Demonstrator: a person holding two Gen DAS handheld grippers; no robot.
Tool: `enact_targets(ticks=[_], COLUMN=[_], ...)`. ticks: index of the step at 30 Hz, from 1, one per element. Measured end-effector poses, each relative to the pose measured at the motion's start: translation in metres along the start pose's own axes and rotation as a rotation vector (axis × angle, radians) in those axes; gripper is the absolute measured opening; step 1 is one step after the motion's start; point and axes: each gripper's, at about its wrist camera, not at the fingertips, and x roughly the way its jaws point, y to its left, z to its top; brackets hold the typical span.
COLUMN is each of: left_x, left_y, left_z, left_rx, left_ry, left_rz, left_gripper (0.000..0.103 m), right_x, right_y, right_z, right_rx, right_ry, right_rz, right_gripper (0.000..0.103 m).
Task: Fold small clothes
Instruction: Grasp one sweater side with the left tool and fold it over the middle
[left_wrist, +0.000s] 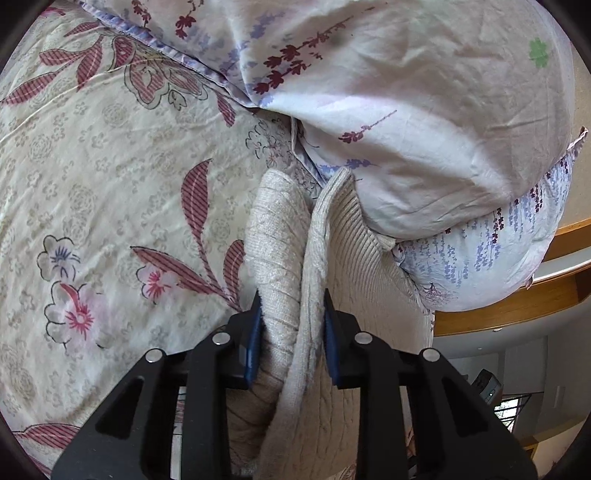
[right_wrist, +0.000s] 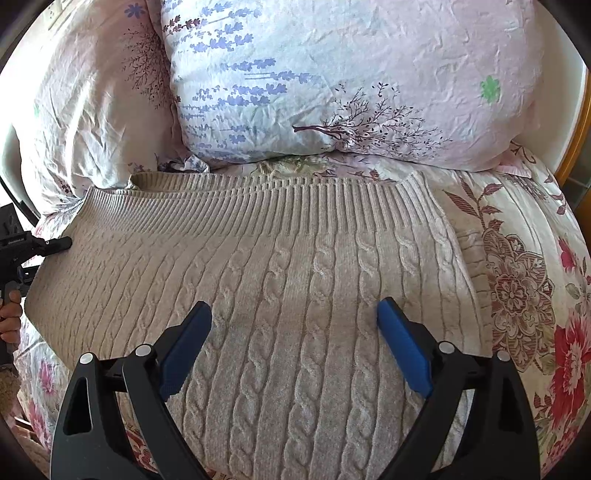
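We see the left gripper (left_wrist: 293, 314) pinching a bunched edge of the beige cable-knit sweater (right_wrist: 295, 295), which lies on the floral bedsheet (right_wrist: 524, 295) below the pillows (right_wrist: 332, 92); right gripper (right_wrist: 294, 321) spread above it.

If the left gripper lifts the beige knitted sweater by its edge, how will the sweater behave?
The sweater will probably sag and drape: it already bunches into soft folds between the left gripper fingers. Its thick cable knit suggests some weight, so the free part may drag over the floral sheet. The textured yarn seems unlikely to slip.
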Motion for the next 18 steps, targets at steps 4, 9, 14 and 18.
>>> enact_targets(ticks=[4,9,14,18], left_x=[0.004,-0.001,-0.005,-0.002], left_y=[-0.006,-0.03,-0.072,-0.108], left_z=[-0.002,-0.005,-0.009,-0.015], left_rx=[0.007,0.021,0.064,0.076], left_ry=[-0.016,-0.034,-0.029,-0.017], left_rz=[0.017,-0.055,-0.155,-0.243], left_gripper=[0.021,0.018,0.017,0.017], right_x=[0.0,-0.001,-0.008,-0.018], right_y=[0.0,0.0,-0.004,-0.012], right_z=[0.0,0.0,0.001,0.002], right_rx=[0.002,0.013,0.035,0.063], right_ry=[-0.001,-0.007,-0.028,-0.059], right_rz=[0.002,0.006,0.018,0.021], right_gripper=[0.094,0.093,0.093,0.093])
